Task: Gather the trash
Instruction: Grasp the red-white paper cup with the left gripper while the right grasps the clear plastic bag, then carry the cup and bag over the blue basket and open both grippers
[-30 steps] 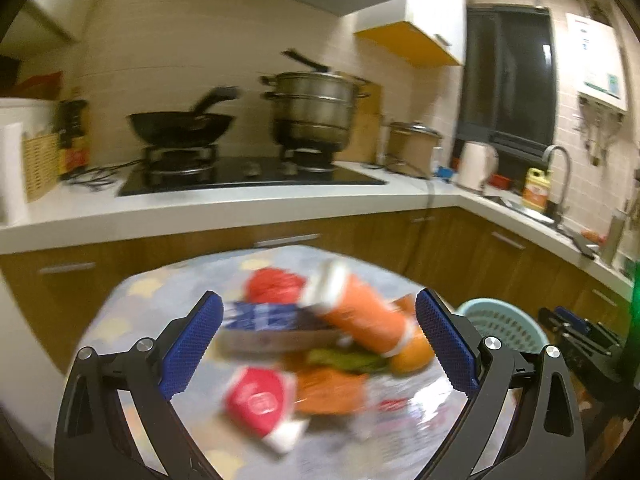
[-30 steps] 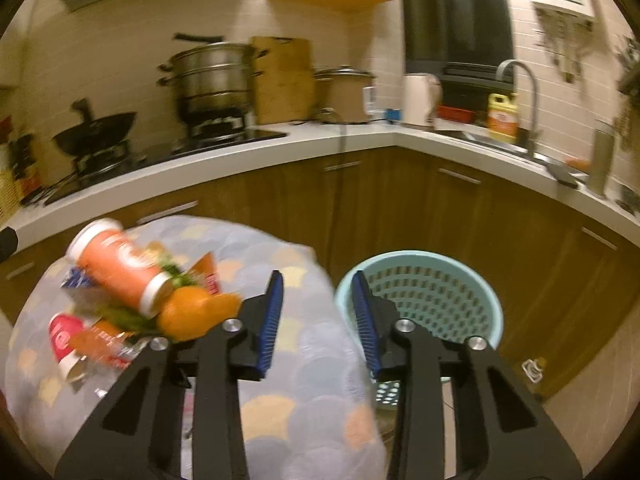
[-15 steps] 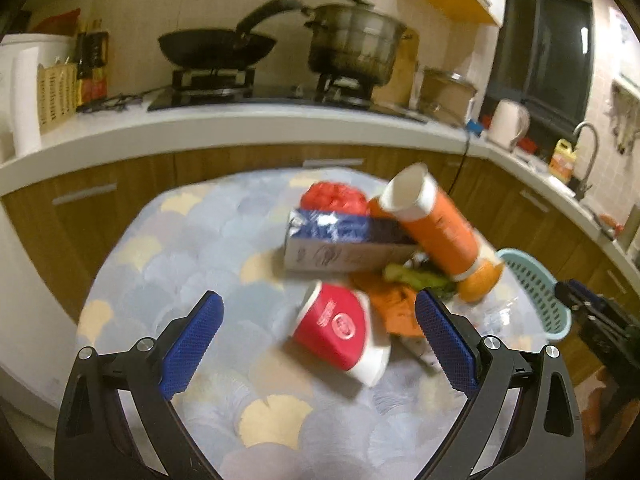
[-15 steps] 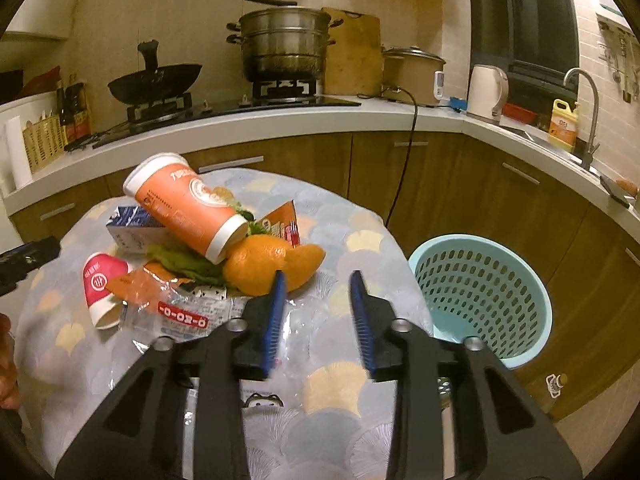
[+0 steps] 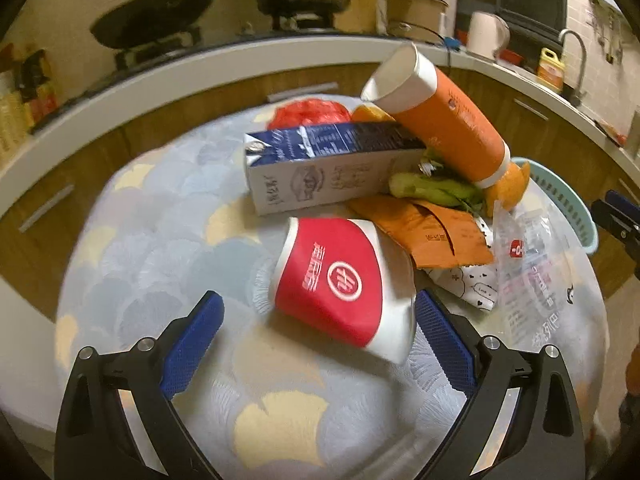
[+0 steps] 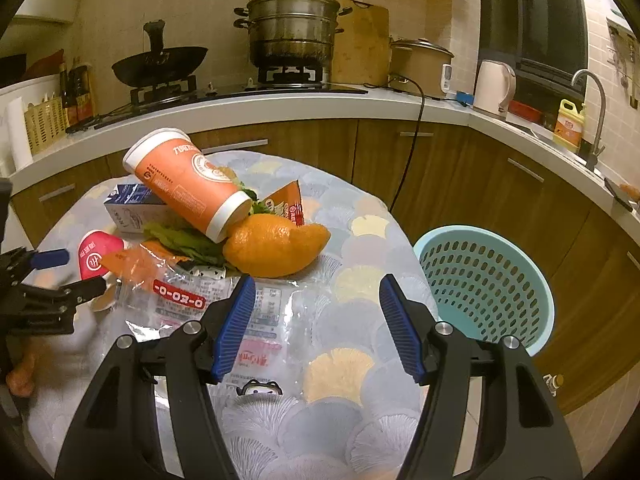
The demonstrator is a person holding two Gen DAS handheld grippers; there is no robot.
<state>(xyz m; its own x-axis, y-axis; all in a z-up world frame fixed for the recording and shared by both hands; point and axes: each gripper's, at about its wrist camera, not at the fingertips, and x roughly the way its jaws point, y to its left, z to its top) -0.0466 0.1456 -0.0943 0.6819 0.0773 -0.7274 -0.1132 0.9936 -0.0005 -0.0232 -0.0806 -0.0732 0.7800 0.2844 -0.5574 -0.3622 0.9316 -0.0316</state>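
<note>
- Risk: red paper cup (image 5: 340, 280) lies on its side, already crushed at the rim; if the left gripper (image 5: 320, 344) bites too hard it folds flat, too soft and it rolls away across the table (image 5: 160, 240).
- Risk: pile is stacked loose. Tall orange cup (image 6: 188, 188) leans on the milk carton (image 5: 324, 168) and the orange peel (image 6: 276, 244); nudging the carton probably sends the cup rolling off the edge.
- Risk: clear plastic bag (image 6: 240, 312) lies flat and slick right under the right gripper (image 6: 316, 324); pads may skid off it or drag the orange wrapper (image 5: 424, 228) along.
- Left gripper: jaws spread wide, nothing held, angled down at the table. Red cup sits just ahead between the pads, right pad touching or nearly touching the rim, motion blur, can't say which.
- Right gripper: jaws have just been opening, now apart, nothing between them, no grip. Tilted down over the near table edge, left pad above the plastic bag.
- Trash is all on the round table, none collected yet. Blue basket (image 6: 488, 280) stands on the floor just beside the table on the right, looks empty from here.
- Green leaf scraps (image 5: 436, 192) are wedged under the orange cup, awkward to reach.
</note>
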